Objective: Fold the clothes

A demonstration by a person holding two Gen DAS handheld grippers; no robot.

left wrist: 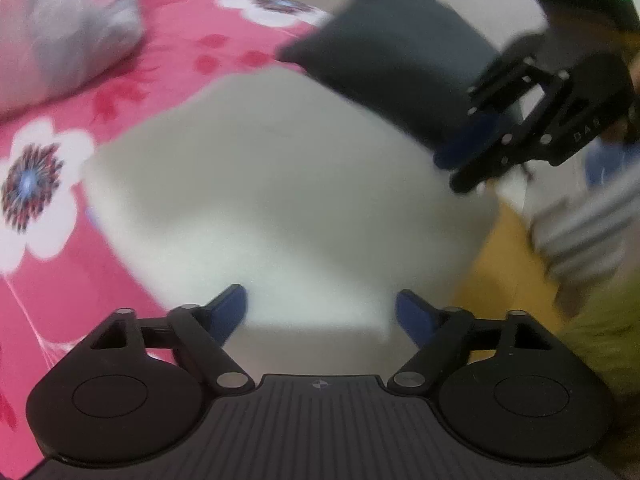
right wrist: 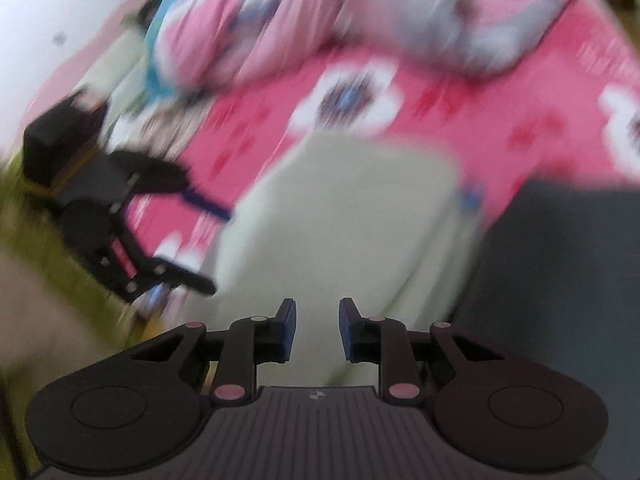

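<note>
A folded pale white garment (left wrist: 280, 200) lies on the pink flowered bedsheet (left wrist: 180, 40); it also shows in the right wrist view (right wrist: 348, 216). My left gripper (left wrist: 320, 316) is open and empty at the garment's near edge. My right gripper (right wrist: 317, 328) is open and empty just above the same garment. In the left wrist view the right gripper (left wrist: 464, 160) hangs at the garment's far right corner. In the right wrist view the left gripper (right wrist: 216, 240) sits at the garment's left side. Both views are blurred.
A folded dark garment (left wrist: 400, 56) lies at the far right of the white one, also shown in the right wrist view (right wrist: 560, 260). A grey bundle (left wrist: 68, 32) sits at the back left. Pink and grey bedding (right wrist: 400, 20) is heaped beyond. A striped sleeve (left wrist: 592, 232) is at right.
</note>
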